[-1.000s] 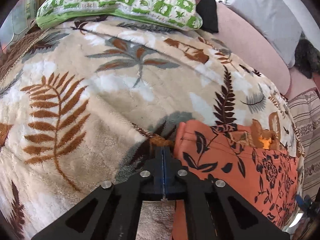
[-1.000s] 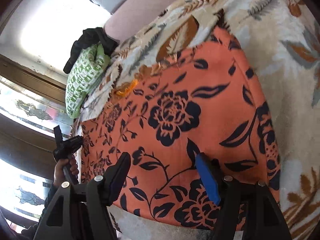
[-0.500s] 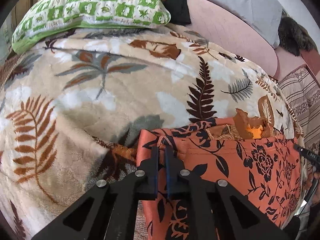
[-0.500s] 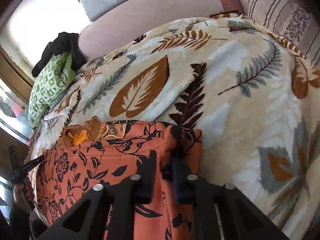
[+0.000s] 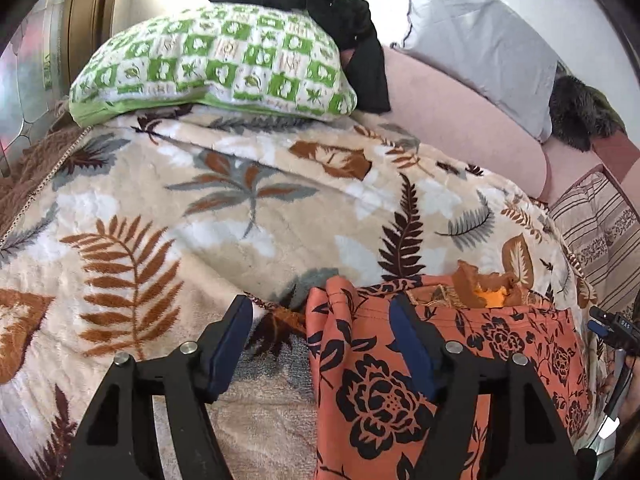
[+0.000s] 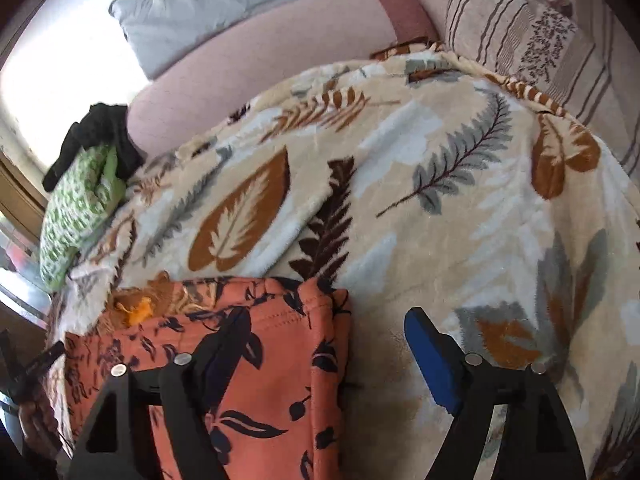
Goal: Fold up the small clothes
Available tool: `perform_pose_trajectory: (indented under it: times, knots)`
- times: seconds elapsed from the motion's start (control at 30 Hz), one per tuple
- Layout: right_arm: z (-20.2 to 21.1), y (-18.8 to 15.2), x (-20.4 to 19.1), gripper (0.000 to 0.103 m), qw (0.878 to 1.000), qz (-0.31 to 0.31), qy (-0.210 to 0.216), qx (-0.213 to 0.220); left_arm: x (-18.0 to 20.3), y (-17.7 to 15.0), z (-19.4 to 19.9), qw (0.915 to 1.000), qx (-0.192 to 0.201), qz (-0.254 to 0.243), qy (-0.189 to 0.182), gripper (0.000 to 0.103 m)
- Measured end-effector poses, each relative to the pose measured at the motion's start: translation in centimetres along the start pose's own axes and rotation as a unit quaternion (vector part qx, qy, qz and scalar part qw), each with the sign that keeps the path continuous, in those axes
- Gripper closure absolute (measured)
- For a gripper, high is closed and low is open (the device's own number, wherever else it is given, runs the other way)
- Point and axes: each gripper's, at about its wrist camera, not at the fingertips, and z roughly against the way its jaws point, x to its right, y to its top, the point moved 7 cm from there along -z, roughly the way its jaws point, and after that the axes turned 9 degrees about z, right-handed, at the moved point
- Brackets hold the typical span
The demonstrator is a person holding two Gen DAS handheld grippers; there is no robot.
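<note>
**Both grippers open over the folded orange garment**

Left wrist view: the left gripper (image 5: 322, 320) sits at lower centre of the frame, jaws spread wide, having just been opening. The orange fabric garment with black floral print (image 5: 400, 380) lies at lower right of the frame on the cream plush blanket with brown and grey leaf print (image 5: 240, 208). Its bunched left corner pokes up between the two blue-padded fingers (image 5: 408, 344), nearer the right finger, which overlaps the cloth; the left finger is over bare blanket. Pads are not pressing the cloth, so nothing is gripped. A crumpled brown-orange patterned bit (image 5: 488, 284) sits at the garment's far edge.

Right wrist view: the right gripper (image 6: 324, 328) is at the bottom of the frame, jaws also wide and just been opening. The garment's right edge (image 6: 280, 360) lies between the fingers, the left finger over the cloth, the blue-padded right finger (image 6: 430, 356) over blanket, apart from the cloth. No grip here either.

Background, left wrist view: a green-and-white checked pillow (image 5: 216, 68) at upper left, a black cloth bundle (image 5: 320, 8) draped at its top, a pale grey pillow (image 5: 480, 40) at upper right against a pink padded headboard (image 5: 460, 128), and a striped beige cushion (image 5: 592, 232) at the right edge.
</note>
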Motion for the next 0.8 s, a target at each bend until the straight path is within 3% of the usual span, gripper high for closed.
perform_pose_trajectory:
  times: [0.1, 0.23, 0.27, 0.33, 0.37, 0.4, 0.47, 0.5, 0.57, 0.63, 0.67, 0.8]
  knots:
    - [1.5, -0.1, -0.9, 0.021, 1.0, 0.004, 0.019, 0.011, 0.3, -0.4, 0.1, 0.9997, -0.018, -0.004, -0.013, 0.032]
    - [1.2, -1.1, -2.0, 0.021, 0.998, -0.001, 0.054, -0.009, 1.2, -1.9, -2.0, 0.9986, -0.048, -0.016, -0.013, 0.035]
    - [0.9, -1.4, -2.4, 0.021, 0.998, 0.003, 0.059, -0.016, 1.5, -2.3, -2.8, 0.9979, -0.059, -0.025, -0.009, 0.059]
    - [-0.1, -1.9, -2.9, 0.023, 0.997, 0.019, 0.06, -0.033, 1.1, -2.9, -5.2, 0.994, -0.087, -0.05, 0.044, 0.1]
    - [-0.9, -2.2, -3.3, 0.025, 0.996, 0.028, 0.063, -0.049, 0.6, -2.9, -6.1, 0.9926, -0.09, -0.053, 0.061, 0.099]
    - [-1.8, -2.6, -3.3, 0.044, 0.995, 0.04, 0.056, -0.067, 0.0, -2.9, -6.8, 0.992, -0.095, -0.043, 0.071, 0.098]
    - [-4.5, -3.1, -1.5, 0.062, 0.992, 0.056, -0.013, -0.109, -1.0, -2.4, -7.1, 0.9933, -0.098, -0.001, 0.061, 0.093]
    - [-5.5, -3.2, -0.1, 0.062, 0.993, 0.021, -0.01, -0.117, -1.3, -2.2, -6.7, 0.9934, -0.092, 0.007, 0.068, 0.093]
    - [-4.9, -2.6, 0.9, 0.058, 0.995, -0.039, 0.006, -0.092, -1.6, -1.7, -5.5, 0.9939, -0.075, 0.005, 0.08, 0.089]
    - [-3.2, -2.3, -0.3, 0.05, 0.998, 0.0, -0.017, -0.069, -1.8, -1.6, -3.8, 0.9951, -0.066, 0.01, 0.072, 0.074]
    - [-2.0, -2.3, -1.0, 0.049, 0.998, 0.018, -0.023, -0.061, -1.7, -1.5, -2.8, 0.9962, -0.057, 0.01, 0.065, 0.072]
    - [3.8, -3.1, -4.0, 0.044, 0.999, 0.027, 0.026, -0.016, 0.4, -2.8, 1.5, 0.9987, -0.034, -0.022, 0.03, 0.062]
